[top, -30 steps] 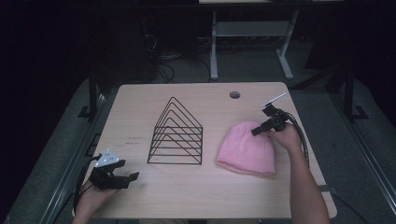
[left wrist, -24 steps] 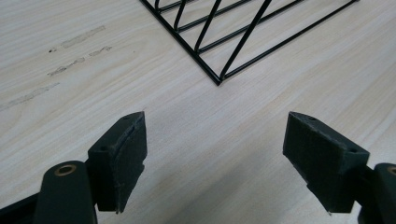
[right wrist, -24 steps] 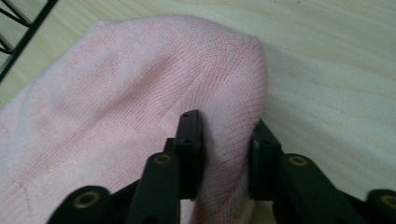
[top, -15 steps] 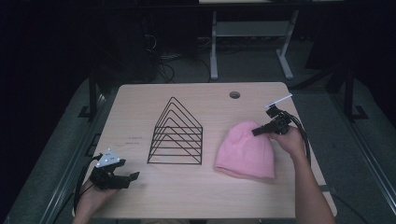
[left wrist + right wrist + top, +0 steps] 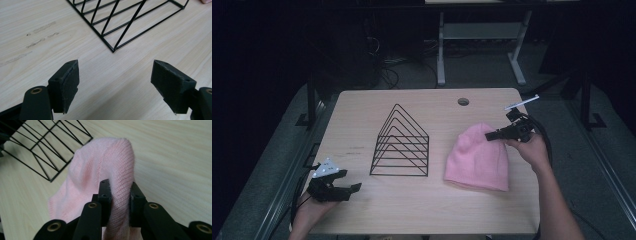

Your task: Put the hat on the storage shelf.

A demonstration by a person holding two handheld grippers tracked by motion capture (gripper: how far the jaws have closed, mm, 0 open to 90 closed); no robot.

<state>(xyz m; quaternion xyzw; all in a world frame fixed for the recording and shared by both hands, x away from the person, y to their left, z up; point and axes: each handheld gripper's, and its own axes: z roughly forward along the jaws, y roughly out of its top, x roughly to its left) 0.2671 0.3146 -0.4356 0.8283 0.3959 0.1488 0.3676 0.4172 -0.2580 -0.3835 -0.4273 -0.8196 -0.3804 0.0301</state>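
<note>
Evidently soft and light, the pink hat (image 5: 100, 170) is pinched at its crown by the right gripper (image 5: 120, 195) (limp elsewhere); the left gripper (image 5: 115, 82) is held agape.

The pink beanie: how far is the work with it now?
Done: the right gripper is shut on a fold near the top of the pink beanie. In hand: lifting; most of it lies on the table. Left: the wire rack is bare, and the left gripper waits open.

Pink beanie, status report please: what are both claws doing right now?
Right claw shut on pink beanie, crown pinched. Left claw open, idle over table. Wire rack left of beanie, apart.
</note>
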